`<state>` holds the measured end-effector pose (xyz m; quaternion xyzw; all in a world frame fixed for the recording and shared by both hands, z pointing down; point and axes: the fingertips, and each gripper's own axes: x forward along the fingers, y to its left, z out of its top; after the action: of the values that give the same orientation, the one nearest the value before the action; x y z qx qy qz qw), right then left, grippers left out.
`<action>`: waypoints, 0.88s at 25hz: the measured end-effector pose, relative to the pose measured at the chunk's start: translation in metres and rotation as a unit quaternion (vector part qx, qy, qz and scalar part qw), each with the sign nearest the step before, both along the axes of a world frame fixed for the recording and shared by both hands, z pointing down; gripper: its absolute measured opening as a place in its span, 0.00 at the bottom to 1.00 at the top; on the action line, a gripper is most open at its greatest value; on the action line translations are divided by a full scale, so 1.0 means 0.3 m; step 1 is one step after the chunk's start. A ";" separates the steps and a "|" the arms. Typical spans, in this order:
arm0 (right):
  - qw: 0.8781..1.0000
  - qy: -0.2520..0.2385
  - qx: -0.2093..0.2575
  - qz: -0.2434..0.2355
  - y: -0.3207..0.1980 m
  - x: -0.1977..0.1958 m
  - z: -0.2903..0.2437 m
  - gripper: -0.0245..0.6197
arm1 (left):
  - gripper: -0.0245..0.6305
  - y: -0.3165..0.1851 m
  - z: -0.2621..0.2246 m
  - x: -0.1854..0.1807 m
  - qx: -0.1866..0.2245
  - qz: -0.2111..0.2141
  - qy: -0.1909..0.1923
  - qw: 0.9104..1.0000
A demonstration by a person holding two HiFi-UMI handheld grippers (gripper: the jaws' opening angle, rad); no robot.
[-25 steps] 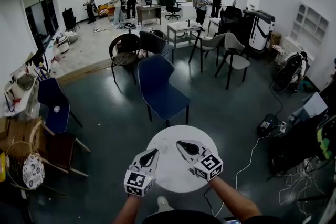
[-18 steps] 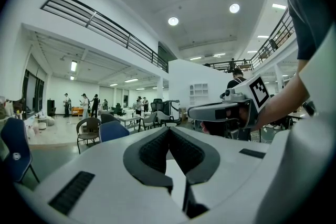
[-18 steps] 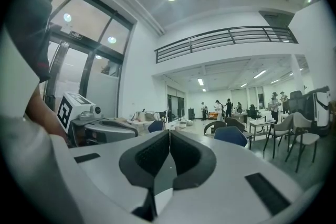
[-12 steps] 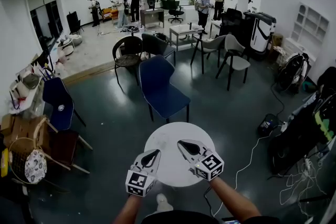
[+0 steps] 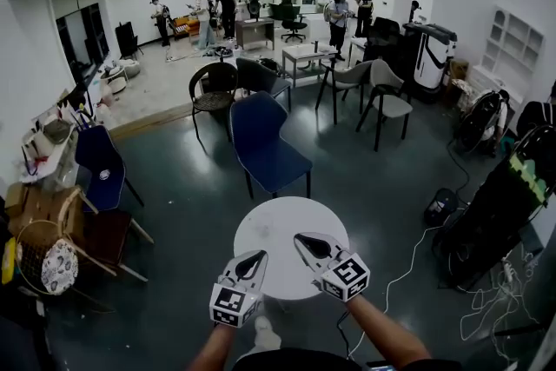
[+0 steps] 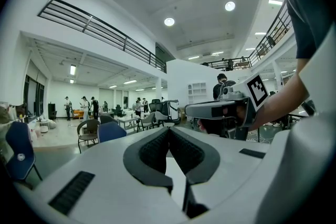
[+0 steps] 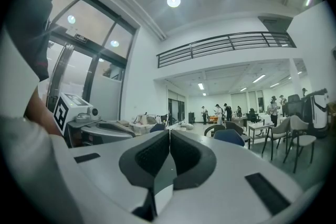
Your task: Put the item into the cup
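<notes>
Hovering side by side over the near part of a round white worktop (image 5: 276, 221) in the head view, both tongs point away from the person, roughly level. Left tongs (image 5: 258, 255): jaws pressed together, pads meeting tip to tip in the left gripper view, nothing between them. Right tongs (image 5: 300, 238): the same, jaws together and empty in the right gripper view. Each is held on a bare forearm, the two just beside each other but apart. A blue chair (image 5: 263, 143) stands near the worktop's far side on a dark floor (image 5: 182, 204). More chairs and standing people (image 5: 204, 9) are well beyond. Item and cup: cannot tell where, as no view shows them.
</notes>
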<state>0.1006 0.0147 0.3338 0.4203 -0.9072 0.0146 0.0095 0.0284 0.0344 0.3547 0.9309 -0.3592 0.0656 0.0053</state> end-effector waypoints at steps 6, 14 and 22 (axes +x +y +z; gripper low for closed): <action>1.000 0.004 0.003 -0.005 0.141 0.051 0.009 0.07 | 0.06 0.155 0.025 0.061 -0.001 0.000 -0.005 1.000; 1.000 -0.001 -0.002 0.002 0.275 0.139 0.035 0.07 | 0.06 0.294 0.036 0.123 -0.005 -0.006 -0.017 1.000; 1.000 -0.007 0.002 0.012 0.329 0.182 0.014 0.07 | 0.06 0.355 0.031 0.141 -0.005 -0.001 -0.023 1.000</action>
<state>0.1553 0.1135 0.3381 0.4312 -0.9021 0.0157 0.0020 0.0706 0.1410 0.3641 0.9287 -0.3599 0.0889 0.0020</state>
